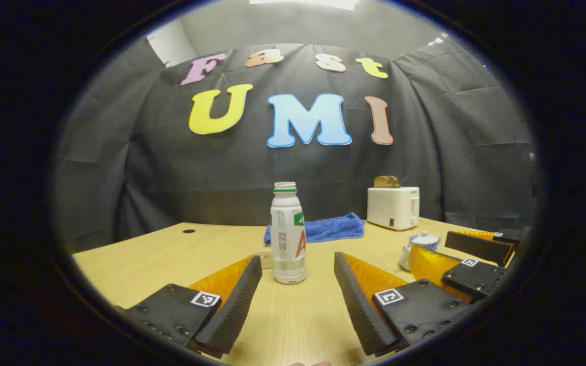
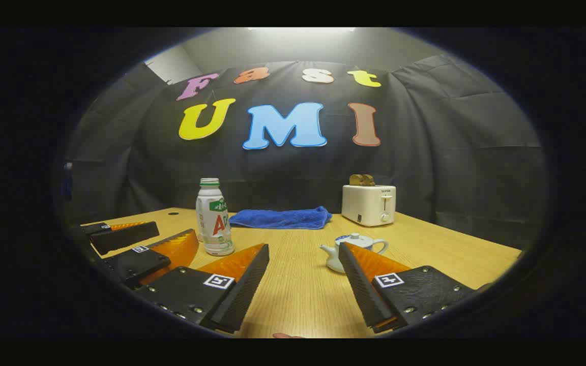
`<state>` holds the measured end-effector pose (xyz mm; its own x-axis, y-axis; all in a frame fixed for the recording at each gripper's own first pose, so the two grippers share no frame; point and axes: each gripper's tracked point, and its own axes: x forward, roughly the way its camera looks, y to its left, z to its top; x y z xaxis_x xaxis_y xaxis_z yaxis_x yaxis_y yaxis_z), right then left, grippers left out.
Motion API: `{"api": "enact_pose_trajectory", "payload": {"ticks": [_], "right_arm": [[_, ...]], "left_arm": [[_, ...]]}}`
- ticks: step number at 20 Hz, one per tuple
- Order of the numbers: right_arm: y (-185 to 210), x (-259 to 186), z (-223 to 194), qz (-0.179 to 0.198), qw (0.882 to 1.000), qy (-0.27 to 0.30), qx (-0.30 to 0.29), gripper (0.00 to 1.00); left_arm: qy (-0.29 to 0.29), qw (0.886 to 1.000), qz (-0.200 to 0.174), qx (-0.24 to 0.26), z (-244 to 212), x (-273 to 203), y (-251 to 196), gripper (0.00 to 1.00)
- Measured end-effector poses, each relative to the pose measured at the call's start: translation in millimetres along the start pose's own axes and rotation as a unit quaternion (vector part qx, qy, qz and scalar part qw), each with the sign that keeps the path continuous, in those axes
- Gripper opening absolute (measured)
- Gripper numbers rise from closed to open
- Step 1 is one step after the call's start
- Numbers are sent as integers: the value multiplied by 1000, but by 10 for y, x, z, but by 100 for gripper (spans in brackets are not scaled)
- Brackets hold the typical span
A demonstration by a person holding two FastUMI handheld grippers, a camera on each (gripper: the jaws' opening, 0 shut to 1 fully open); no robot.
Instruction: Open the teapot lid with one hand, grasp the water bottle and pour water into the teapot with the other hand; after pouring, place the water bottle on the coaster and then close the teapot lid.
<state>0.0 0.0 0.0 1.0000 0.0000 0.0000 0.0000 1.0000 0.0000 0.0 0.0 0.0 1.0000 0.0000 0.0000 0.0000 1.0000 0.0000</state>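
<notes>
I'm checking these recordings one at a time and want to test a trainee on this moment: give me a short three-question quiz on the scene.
1. True or false: the lid is already off the teapot.
2. What lies directly behind the water bottle on the table: (a) a blue towel, (b) a plate, (c) a cup?
3. Which gripper faces the water bottle head-on, and how do its jaws stand?

Key
1. False: the lid sits on the teapot.
2. (a) the blue towel; the white toaster with toast in it stands farther right.
3. The left gripper, jaws open, bottle not yet between them. The right gripper is open too, near the teapot.
</notes>
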Motion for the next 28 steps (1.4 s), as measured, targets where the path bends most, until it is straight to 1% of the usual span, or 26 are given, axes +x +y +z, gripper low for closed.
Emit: {"api": "enact_pose_trajectory", "payload": {"ticks": [1, 2, 3, 6, 7, 11, 12, 13, 14, 15, 16, 17, 19, 21, 24, 28], "right_arm": [[0, 0, 0, 0, 1000, 0, 0, 85], [0, 0, 0, 0, 1000, 0, 0, 85], [0, 0, 0, 0, 1000, 0, 0, 85], [0, 0, 0, 0, 1000, 0, 0, 85], [0, 0, 0, 0, 1000, 0, 0, 85], [0, 0, 0, 0, 1000, 0, 0, 85], [53, 53, 59, 4, 1000, -18, 14, 85], [74, 78, 92, 10, 999, -29, 14, 85], [105, 71, 94, 18, 999, -26, 17, 85], [113, 75, 99, 25, 999, -23, 13, 85], [103, 93, 69, 23, 1000, -16, 11, 85], [75, 105, 79, 21, 1000, -15, 8, 85], [8, 171, 95, 17, 1000, -7, 10, 85], [-106, 277, 99, 7, 1000, -2, 19, 85], [-285, 423, 30, -8, 999, 22, 34, 85], [-547, 601, 81, -41, 998, 21, 30, 85]], "left_arm": [[0, 1000, 0, 0, 0, 0, 0, 94], [0, 1000, 0, 0, 0, 0, 0, 97], [0, 1000, 0, 0, 0, 0, 0, 94], [0, 1000, 0, 0, 0, 0, 0, 95], [0, 1000, 0, 0, 0, 0, 0, 100], [0, 1000, 0, 0, 0, 0, 0, 100], [2, 1000, 0, 0, -3, -7, 1, 100], [1, 1000, 0, -1, 18, -10, 2, 100], [-15, 1000, 2, -4, 65, 24, 4, 100], [-8, 1000, 0, -5, 54, 3, 11, 100], [1, 1000, -14, 0, 18, 19, -25, 100], [6, 1000, -24, -5, 14, 20, -46, 100], [8, 999, -29, -25, 77, 39, 1, 100], [5, 999, -24, -27, 138, 116, 89, 100], [-2, 1000, -9, -12, 172, 216, 238, 100], [5, 1000, -3, -20, 148, 377, 353, 99]]}}
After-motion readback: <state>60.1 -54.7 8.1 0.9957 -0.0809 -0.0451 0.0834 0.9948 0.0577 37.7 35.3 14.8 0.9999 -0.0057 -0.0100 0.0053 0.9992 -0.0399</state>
